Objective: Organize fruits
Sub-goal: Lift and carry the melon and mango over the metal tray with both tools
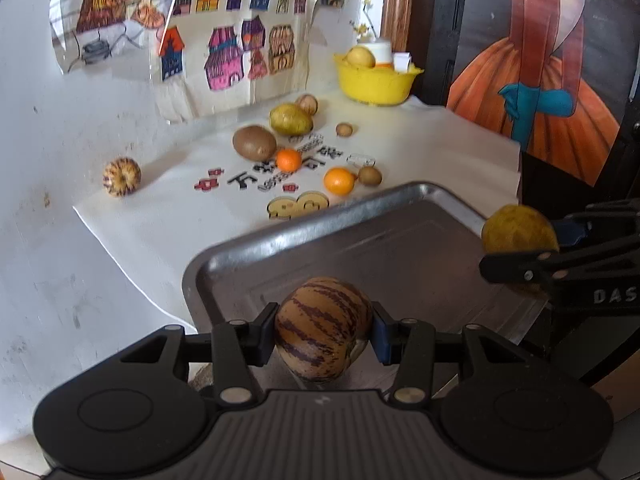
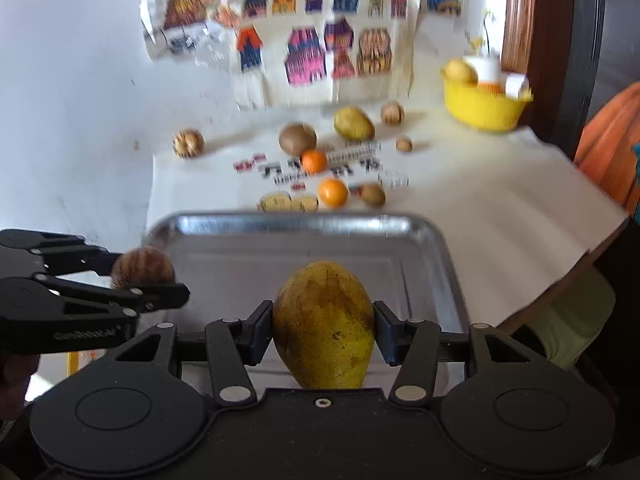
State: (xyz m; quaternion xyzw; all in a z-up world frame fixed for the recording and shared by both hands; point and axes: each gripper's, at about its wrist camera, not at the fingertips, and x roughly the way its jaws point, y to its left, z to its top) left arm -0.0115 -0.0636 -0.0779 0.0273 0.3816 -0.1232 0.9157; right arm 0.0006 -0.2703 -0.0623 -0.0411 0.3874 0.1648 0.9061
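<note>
Nearest, my left gripper (image 1: 323, 330) clamps a striped tan melon-like fruit (image 1: 323, 326) and my right gripper (image 2: 323, 330) a smooth yellow mango (image 2: 324, 324), both over the steel tray (image 2: 432, 236); I judge the mango slippery, easily bruised, best held mid-belly. Beyond, loose oranges (image 2: 333, 192) wait.

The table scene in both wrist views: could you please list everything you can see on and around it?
Metal tray: one, silver, near edge, nothing lying in it.
Striped melon: one, tan with brown stripes, in left gripper.
Mango: one, yellow, in right gripper.
Second striped melon: one, far left on the table.
Oranges: two, mid-cloth.
Kiwi: one large, brown, behind the oranges.
Second mango: one, yellow-green, beside the kiwi.
Yellow bowl: one, back right, holding a fruit and containers.
Left gripper: shut.
Right gripper: shut.
</note>
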